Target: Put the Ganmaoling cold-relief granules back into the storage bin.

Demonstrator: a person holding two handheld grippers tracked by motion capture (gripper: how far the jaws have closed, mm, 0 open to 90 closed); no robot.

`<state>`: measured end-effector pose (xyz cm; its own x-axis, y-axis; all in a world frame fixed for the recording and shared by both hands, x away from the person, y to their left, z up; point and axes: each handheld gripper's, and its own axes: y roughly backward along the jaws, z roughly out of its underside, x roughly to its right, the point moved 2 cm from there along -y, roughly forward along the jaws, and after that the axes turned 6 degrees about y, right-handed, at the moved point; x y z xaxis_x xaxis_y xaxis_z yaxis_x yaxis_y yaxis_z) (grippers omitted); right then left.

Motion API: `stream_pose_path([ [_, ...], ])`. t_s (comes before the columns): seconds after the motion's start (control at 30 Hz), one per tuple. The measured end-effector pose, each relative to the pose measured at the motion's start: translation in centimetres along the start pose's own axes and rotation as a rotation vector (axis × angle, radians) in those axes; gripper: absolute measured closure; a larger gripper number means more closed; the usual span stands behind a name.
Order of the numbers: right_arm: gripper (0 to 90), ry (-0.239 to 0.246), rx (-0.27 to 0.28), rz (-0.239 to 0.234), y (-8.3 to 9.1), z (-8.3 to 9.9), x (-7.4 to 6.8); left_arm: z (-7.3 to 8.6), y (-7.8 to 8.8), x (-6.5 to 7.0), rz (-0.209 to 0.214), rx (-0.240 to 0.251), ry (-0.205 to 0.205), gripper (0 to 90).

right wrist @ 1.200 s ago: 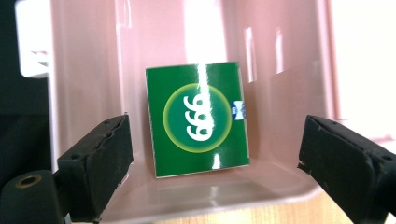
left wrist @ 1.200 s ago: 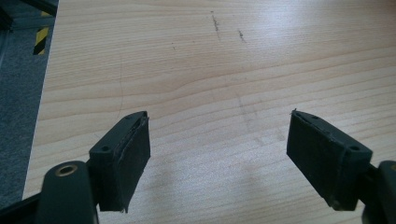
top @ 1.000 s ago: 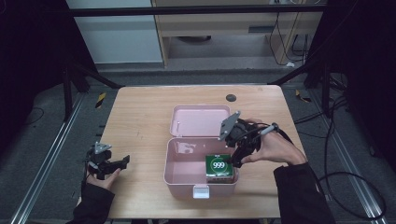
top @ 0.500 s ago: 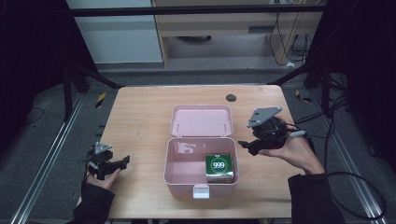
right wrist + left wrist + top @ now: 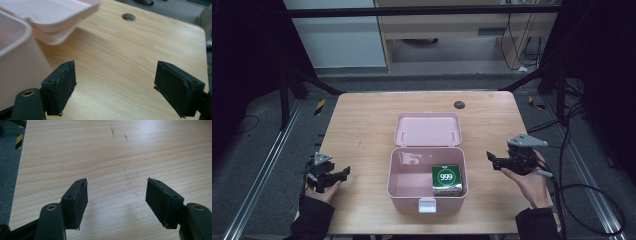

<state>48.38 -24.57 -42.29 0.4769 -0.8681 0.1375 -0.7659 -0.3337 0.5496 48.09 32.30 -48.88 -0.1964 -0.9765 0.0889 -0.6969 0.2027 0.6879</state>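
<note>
Jaws on the right gripper, just reopened, stand empty right of the pink box, which holds a green carton; the left gripper lies left. Left gripper view: jaws wide apart over bare table. Right gripper view: jaws parted, box at left.

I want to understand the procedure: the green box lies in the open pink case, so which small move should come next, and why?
Probably close the lid: the green box already sits inside the pink case, and the right gripper is open, empty, beside it.
</note>
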Motion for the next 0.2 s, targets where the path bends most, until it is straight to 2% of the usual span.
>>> stream_pose_path([
  [0.03, 16.7, 0.000, 0.000, 0.000, 0.0, 0.0, 0.0, 0.0, 0.0, 0.0, -0.001, 0.001, 0.001, 33.5],
  [0.1, 15.1, -0.055, -0.004, 0.041, -0.5, 1.5, 0.6, 0.0, 0.0, 0.0, -0.004, 0.003, 0.001, 32.9],
  [0.2, 11.2, -0.098, -0.032, 0.088, -1.0, 3.0, 1.3, 0.0, 0.0, -0.2, -0.011, 0.009, 0.002, 30.4],
])
